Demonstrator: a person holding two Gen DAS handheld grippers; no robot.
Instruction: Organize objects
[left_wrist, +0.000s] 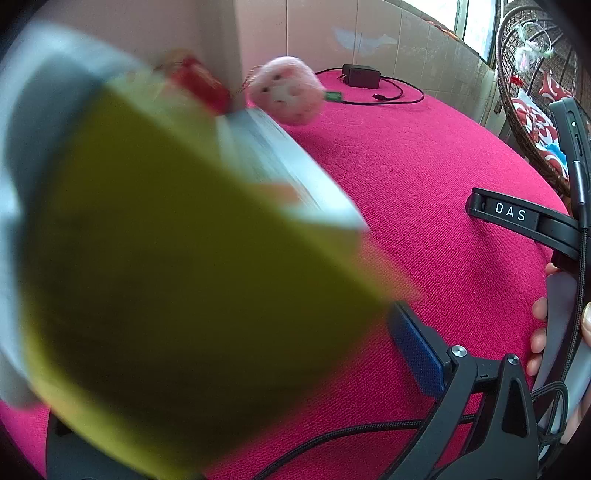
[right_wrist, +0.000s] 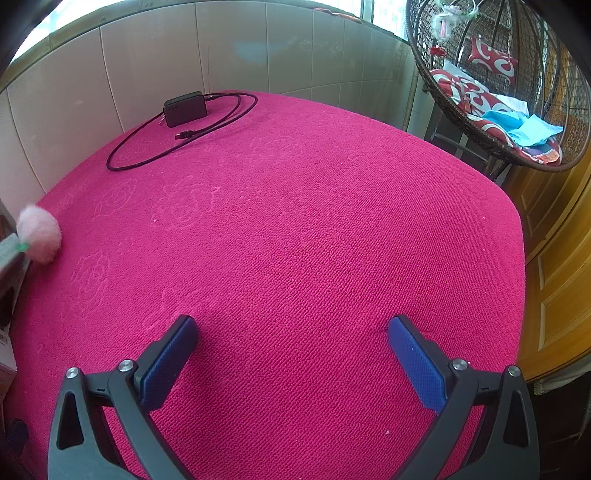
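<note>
In the left wrist view, a blurred yellow-green object (left_wrist: 184, 277) fills most of the frame, pressed against the left gripper's (left_wrist: 221, 369) 1 visible blue pad (left_wrist: 417, 354); it looks grasped, though the other finger is hidden. Behind it are a pink plush ball (left_wrist: 284, 90), a red item (left_wrist: 199, 79) and a charger (left_wrist: 361, 75) on the magenta cloth (left_wrist: 424, 184). In the right wrist view, the right gripper (right_wrist: 291, 354) hangs spread wide and empty over the cloth. With the camera blocked, the object could knock the plush on placement.
</note>
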